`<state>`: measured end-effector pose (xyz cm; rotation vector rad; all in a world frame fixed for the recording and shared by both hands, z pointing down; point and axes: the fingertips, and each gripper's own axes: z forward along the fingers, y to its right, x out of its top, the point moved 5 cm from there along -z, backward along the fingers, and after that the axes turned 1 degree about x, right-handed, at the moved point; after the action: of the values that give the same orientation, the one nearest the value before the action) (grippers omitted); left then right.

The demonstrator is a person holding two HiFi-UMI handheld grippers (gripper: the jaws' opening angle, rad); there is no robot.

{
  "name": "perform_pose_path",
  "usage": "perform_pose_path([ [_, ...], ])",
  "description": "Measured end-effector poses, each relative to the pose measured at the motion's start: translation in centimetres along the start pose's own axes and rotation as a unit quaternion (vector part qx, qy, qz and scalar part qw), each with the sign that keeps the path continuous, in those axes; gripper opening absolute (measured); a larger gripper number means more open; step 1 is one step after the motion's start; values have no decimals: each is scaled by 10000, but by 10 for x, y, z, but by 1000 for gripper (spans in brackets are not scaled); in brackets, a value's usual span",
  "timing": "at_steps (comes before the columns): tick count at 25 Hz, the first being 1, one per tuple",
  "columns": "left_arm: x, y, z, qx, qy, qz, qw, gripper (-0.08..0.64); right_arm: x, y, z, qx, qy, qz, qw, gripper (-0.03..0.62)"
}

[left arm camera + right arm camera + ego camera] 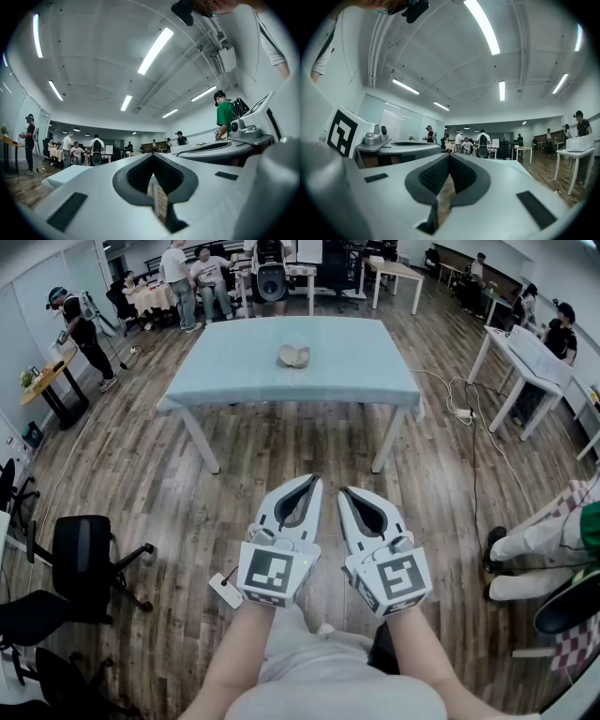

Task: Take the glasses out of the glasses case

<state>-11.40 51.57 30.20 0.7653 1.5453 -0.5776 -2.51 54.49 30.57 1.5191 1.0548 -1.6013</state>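
A small beige glasses case [293, 356] lies near the middle of a table under a light blue cloth [234, 367], far ahead of me. It is too small to tell whether glasses are in it. Both grippers are held side by side close to my body, over the wooden floor and well short of the table. The left gripper [315, 480] is shut with nothing in it, and its jaws meet at the tip [152, 155]. The right gripper [343, 491] is also shut and empty [449, 155]. Neither gripper view shows the case.
A black office chair [84, 549] stands at my left, and a small white device [227, 590] lies on the floor by my left hand. A seated person's legs [525, 554] are at my right. White tables [525, 357] and a floor cable [461, 413] are right of the table; people stand at the back.
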Motion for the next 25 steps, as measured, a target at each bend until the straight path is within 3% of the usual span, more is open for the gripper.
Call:
perform_pose_path([
  [12,-13,-3,-8,191,-49,-178,9996,8,-11,1,0,23,4,62,10000,5],
  [25,-20,-50,59,-48,115,-211,9997,8,-7,40,64,-149,122,-146,9997,5],
])
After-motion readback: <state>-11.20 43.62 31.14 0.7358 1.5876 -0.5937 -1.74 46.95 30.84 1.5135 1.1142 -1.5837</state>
